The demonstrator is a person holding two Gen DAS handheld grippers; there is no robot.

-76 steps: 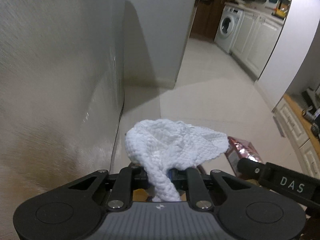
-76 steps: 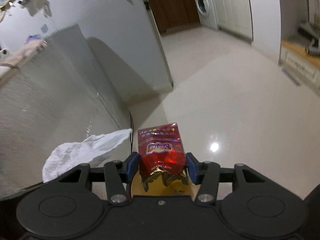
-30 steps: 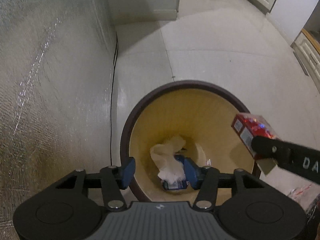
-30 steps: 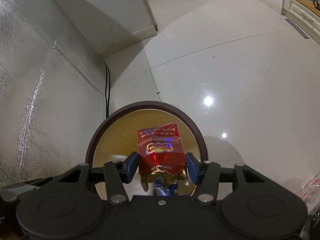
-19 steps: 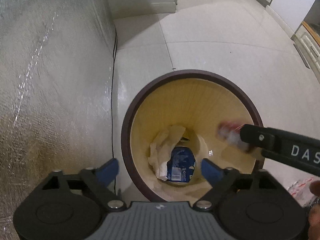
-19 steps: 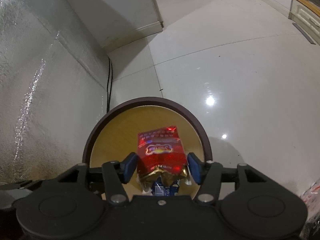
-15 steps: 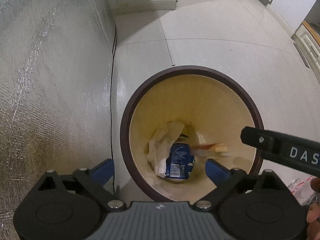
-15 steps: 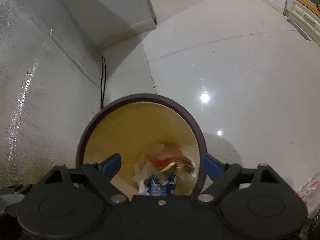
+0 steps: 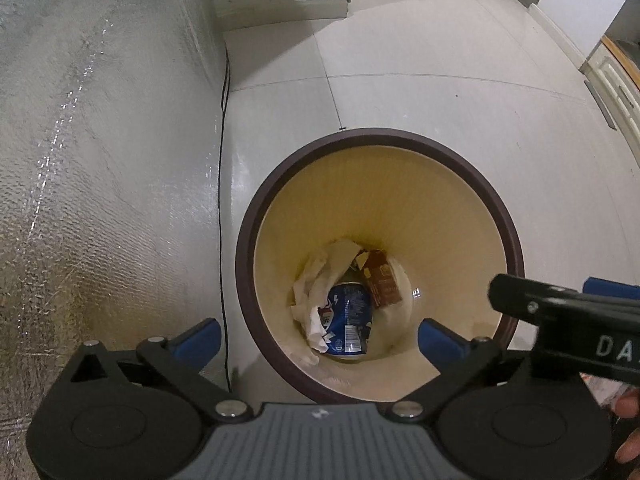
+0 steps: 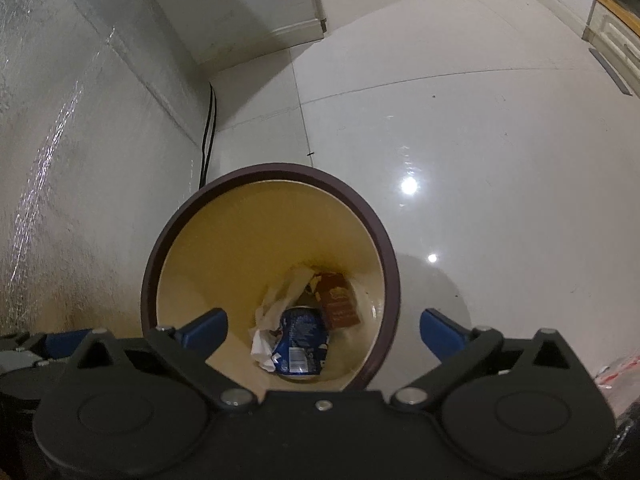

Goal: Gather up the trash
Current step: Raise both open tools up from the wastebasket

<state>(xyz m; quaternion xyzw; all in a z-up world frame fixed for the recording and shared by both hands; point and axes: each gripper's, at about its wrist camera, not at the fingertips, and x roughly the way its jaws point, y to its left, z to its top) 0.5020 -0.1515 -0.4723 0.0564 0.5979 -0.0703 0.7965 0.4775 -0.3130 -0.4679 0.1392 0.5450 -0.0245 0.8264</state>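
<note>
A round bin with a dark brown rim (image 9: 376,134) (image 10: 276,168) and a yellow inside stands on the floor right below both grippers. At its bottom lie a crumpled white paper towel (image 9: 320,272) (image 10: 280,300), a blue can (image 9: 350,316) (image 10: 302,338) and a red snack packet (image 9: 382,282) (image 10: 340,304). My left gripper (image 9: 318,338) hangs over the bin's left half, its jaws opening wide with nothing between them. My right gripper (image 10: 322,326) hangs over the bin too, jaws opening and empty; one of its black fingers (image 9: 560,312) crosses the left wrist view.
A silver foil-covered surface (image 9: 100,160) rises close on the left, with a black cable (image 9: 221,160) running down beside it. Glossy white floor tiles (image 10: 480,140) spread to the right. A red and white wrapper (image 10: 616,372) lies on the floor at right. Cream drawers (image 9: 616,80) stand far right.
Both grippers opened over the bin. The white paper towel dropped from the left one and the red packet from the right one; both now lie at the bin's bottom.
</note>
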